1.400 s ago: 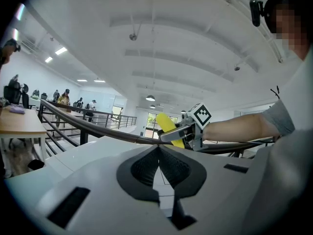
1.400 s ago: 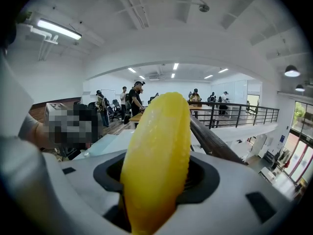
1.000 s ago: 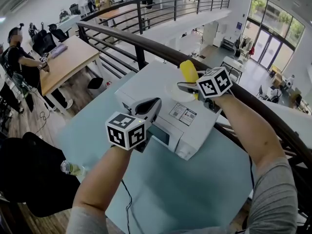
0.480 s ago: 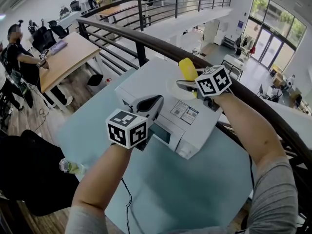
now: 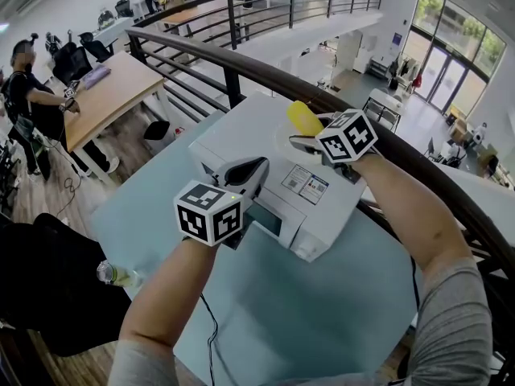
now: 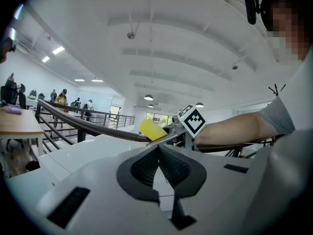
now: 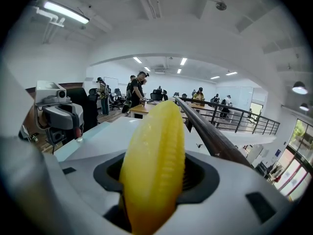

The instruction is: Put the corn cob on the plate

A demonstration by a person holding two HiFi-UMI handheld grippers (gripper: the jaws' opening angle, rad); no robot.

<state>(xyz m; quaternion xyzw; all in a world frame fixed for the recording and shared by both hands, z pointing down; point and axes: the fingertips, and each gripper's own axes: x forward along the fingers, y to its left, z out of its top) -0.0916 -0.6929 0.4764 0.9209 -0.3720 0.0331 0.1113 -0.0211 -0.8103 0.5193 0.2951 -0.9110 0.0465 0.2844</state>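
1. The right gripper [image 7: 155, 182] has its jaws pinching the corn cob [image 7: 154, 155] by its sides. The yellow cob fills the middle of the right gripper view and hides most of the pads.
2. In the head view the right gripper [image 5: 308, 141] holds the corn cob [image 5: 304, 117] over a pale plate [image 5: 282, 147] that lies on top of a white printer [image 5: 265, 203]. Whether the cob touches the plate cannot be told. The plate's rim is faint against the white top, and the gripper covers its right part.
3. The left gripper [image 6: 158, 166] has its jaws pressed together with nothing between them. In the head view the left gripper [image 5: 245, 174] sits at the printer's near left edge.
4. A label [image 5: 303, 186] on the printer's top carries print too small to read. The marker cubes bear only black-and-white squares, no letters.
5. The printer stands on a pale blue desk [image 5: 306, 312] beside a dark railing [image 5: 241, 75]. The picture's bottom edge cuts off both forearms.
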